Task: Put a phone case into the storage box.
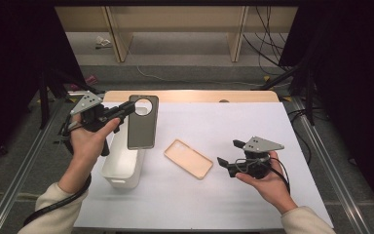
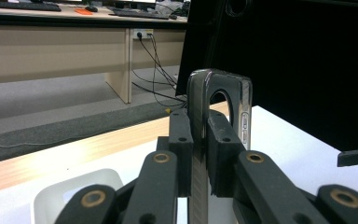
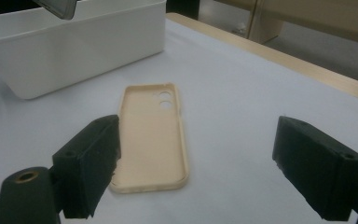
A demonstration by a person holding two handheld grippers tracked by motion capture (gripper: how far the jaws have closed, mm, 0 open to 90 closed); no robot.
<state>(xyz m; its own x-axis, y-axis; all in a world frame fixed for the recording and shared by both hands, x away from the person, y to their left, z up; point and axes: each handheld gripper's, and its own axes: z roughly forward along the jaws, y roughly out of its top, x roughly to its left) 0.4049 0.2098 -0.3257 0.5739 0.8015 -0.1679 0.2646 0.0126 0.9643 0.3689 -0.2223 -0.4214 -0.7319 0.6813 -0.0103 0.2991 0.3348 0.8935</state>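
My left gripper is shut on a dark smoky phone case with a round camera hole, held upright over the white bin. In the left gripper view the case stands edge-on, pinched between the two black pads. A beige phone case lies open side up on the white table cover, between the bin and my right gripper. In the right gripper view the open gripper points at the beige case, with nothing between its pads.
The white bin stands at the table's left part. A wooden table edge runs along the far side. Metal rails flank the table, and cables lie on the floor beyond.
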